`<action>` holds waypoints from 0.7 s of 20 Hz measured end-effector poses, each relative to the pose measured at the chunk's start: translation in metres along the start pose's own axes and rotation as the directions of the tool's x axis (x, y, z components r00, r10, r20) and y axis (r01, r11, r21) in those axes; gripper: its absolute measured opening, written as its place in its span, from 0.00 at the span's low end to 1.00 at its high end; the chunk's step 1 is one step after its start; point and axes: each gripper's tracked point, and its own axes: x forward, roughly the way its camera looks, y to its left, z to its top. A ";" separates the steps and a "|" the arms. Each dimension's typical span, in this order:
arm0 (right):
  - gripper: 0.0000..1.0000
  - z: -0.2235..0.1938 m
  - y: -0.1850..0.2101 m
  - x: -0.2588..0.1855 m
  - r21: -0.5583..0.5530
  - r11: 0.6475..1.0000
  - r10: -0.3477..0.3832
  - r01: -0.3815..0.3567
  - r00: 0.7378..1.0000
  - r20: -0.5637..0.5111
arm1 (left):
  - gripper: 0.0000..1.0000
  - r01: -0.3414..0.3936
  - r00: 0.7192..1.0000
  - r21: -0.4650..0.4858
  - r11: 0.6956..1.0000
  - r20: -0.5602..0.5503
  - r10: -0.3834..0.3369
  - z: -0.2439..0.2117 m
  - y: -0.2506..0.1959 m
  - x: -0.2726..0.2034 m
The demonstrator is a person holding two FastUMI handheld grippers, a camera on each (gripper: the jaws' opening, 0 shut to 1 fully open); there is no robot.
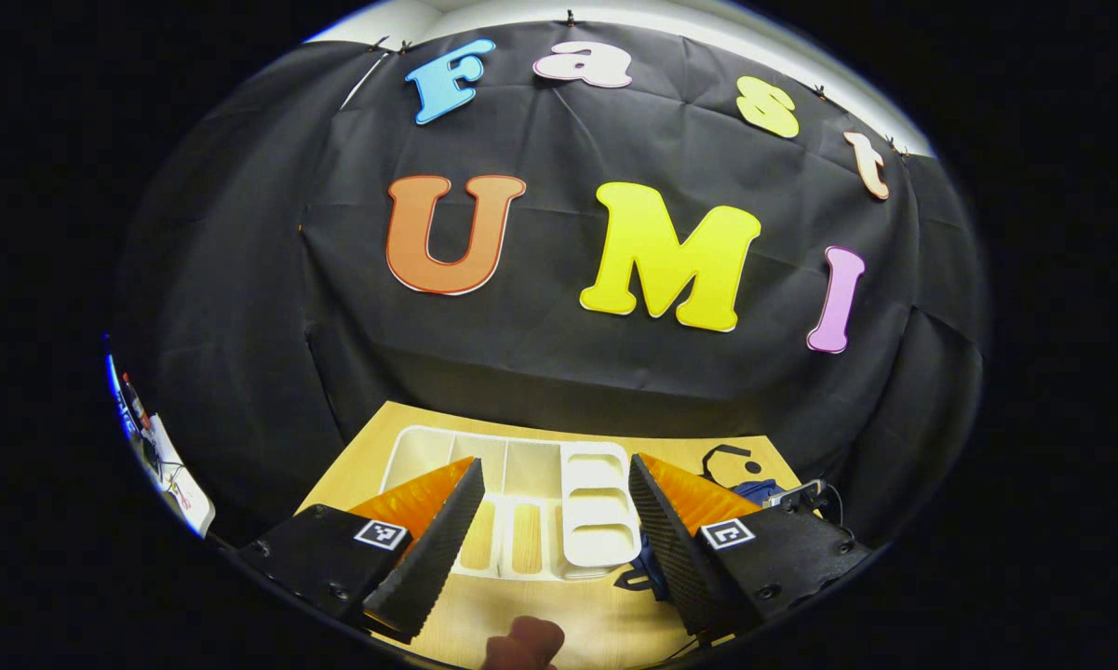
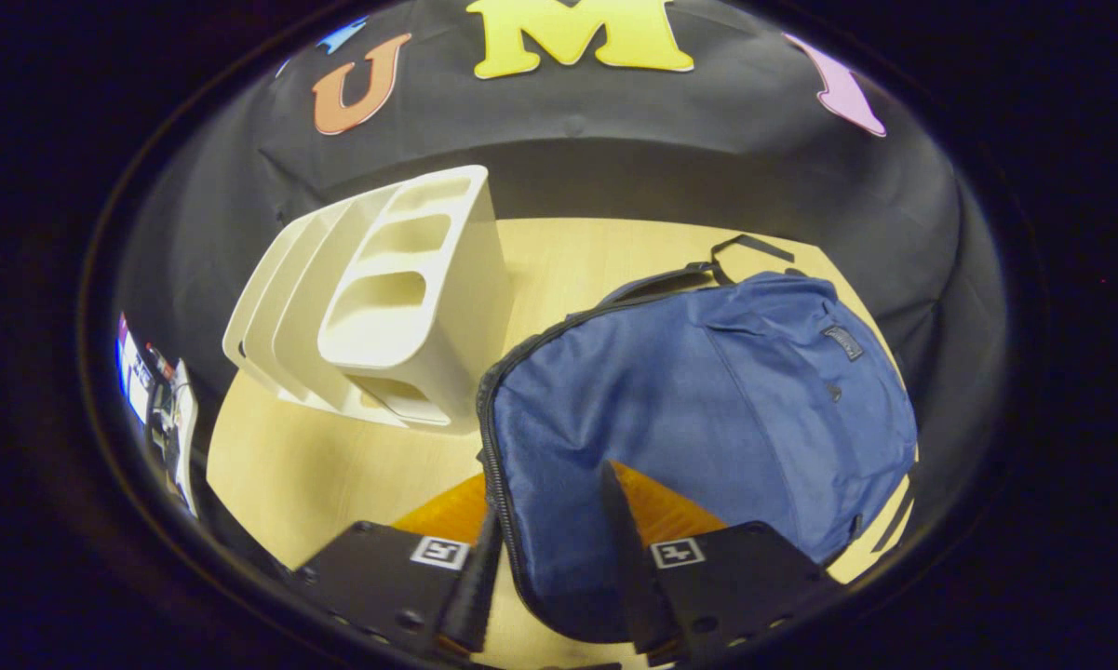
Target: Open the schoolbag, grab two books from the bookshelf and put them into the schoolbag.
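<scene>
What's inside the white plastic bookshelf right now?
The white plastic bookshelf has slots that look bare through its side cutouts; no books show. The slots' far ends are hidden. The blue fabric schoolbag lies beside it, zipped.

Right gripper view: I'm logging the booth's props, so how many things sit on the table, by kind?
Blue fabric schoolbag: 1
White plastic slotted bookshelf rack: 1
Books seen in the rack: 0
Total on the light wooden table: 2
</scene>
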 end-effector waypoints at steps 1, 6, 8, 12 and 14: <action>0.65 -0.001 0.005 -0.001 0.004 1.000 0.014 -0.014 1.000 -0.002 | 0.98 -0.002 1.000 -0.001 1.000 0.002 0.002 0.000 0.002 0.000; 0.94 0.005 0.030 -0.017 0.029 0.996 0.081 -0.082 0.996 0.022 | 0.98 -0.010 0.999 0.000 1.000 0.033 0.010 0.010 0.006 -0.003; 0.97 0.026 0.030 -0.038 0.015 0.997 0.074 -0.076 0.992 0.098 | 0.98 -0.016 0.998 0.014 1.000 0.062 0.015 0.020 0.007 -0.003; 0.94 0.107 0.023 -0.098 -0.026 1.000 0.025 -0.017 0.937 0.348 | 0.98 -0.025 0.988 0.067 0.997 0.152 0.014 0.052 0.004 -0.002; 0.96 0.146 0.017 -0.137 -0.041 0.999 -0.010 0.033 0.880 0.474 | 0.98 -0.017 0.981 0.077 0.997 0.194 0.002 0.069 -0.002 -0.004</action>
